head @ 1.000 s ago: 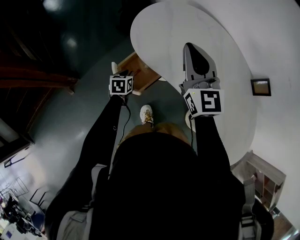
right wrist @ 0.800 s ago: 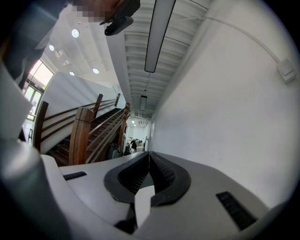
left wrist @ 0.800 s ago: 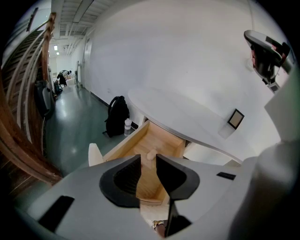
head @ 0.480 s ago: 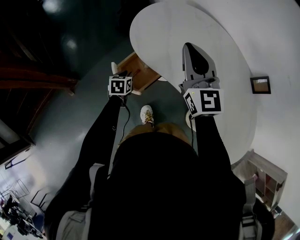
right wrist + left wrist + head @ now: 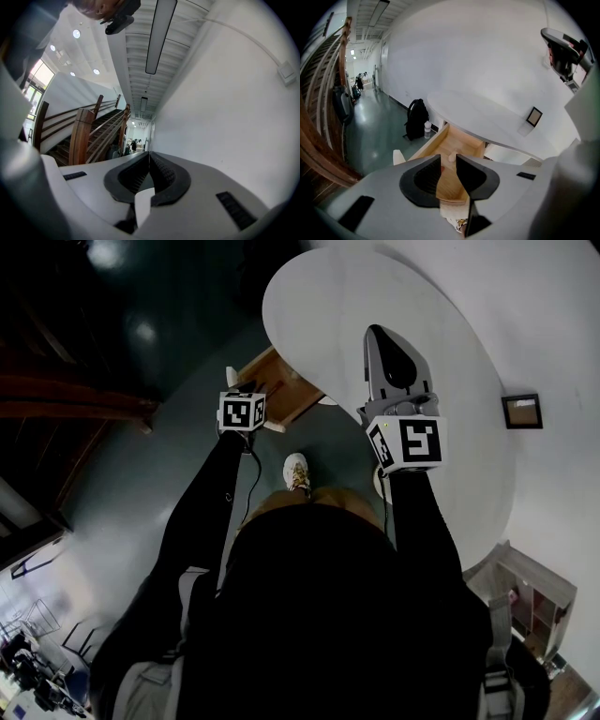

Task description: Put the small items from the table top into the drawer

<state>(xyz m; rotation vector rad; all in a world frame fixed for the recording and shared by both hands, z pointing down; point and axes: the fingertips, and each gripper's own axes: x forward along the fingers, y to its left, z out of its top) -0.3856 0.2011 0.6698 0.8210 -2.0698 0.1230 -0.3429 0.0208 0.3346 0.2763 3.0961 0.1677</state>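
Note:
My left gripper (image 5: 231,376) hangs over the open wooden drawer (image 5: 281,390) below the white round table (image 5: 375,287). In the left gripper view the left gripper (image 5: 448,163) is open, with nothing between its jaws. Through the gap shows the drawer (image 5: 461,143), with a small pale item (image 5: 451,158) on its floor and something red beside it. My right gripper (image 5: 377,334) is held above the table's near part. In its own view the right gripper (image 5: 148,157) is shut and empty, pointing up toward a wall and stairs. A small dark-framed item (image 5: 521,412) stands on the table at the right.
A black backpack (image 5: 416,119) and a bottle (image 5: 426,130) sit on the floor by the table's far side. My shoe (image 5: 296,471) shows on the grey floor below the drawer. A wooden shelf unit (image 5: 530,596) stands at the lower right. A wooden staircase (image 5: 328,140) runs along the left.

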